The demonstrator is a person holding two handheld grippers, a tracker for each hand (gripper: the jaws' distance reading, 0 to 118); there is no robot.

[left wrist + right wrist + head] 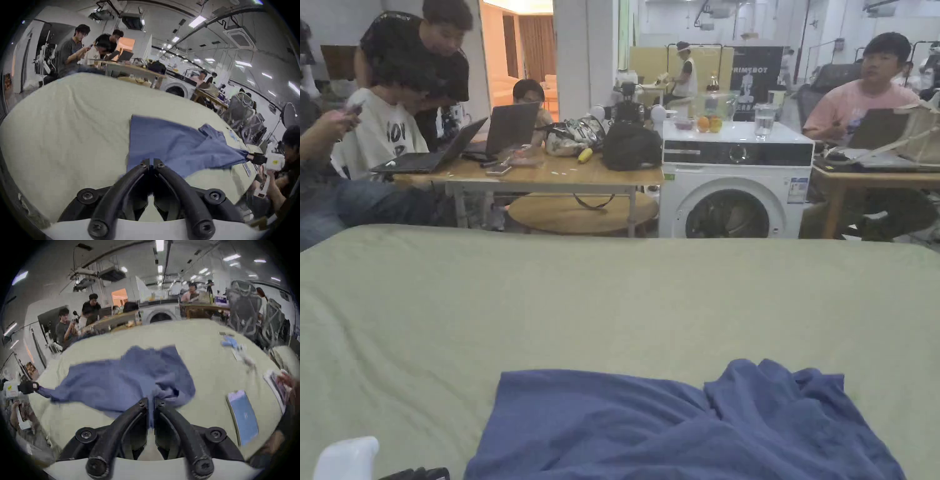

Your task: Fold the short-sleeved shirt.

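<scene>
Left tool [151,162]: jaws closed on the shirt's near-left edge.
Right tool [151,400]: jaws clamped on bunched cloth at the right.
Shirt [650,425]: blue, rumpled, on the green-covered table [550,300], near edge.

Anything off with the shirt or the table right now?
The blue shirt is not flat: its right half is bunched into folds, while the left half lies smooth on the green cover. Both the left gripper and the right gripper pinch its near edge. Nothing looks spilled or damaged.
</scene>
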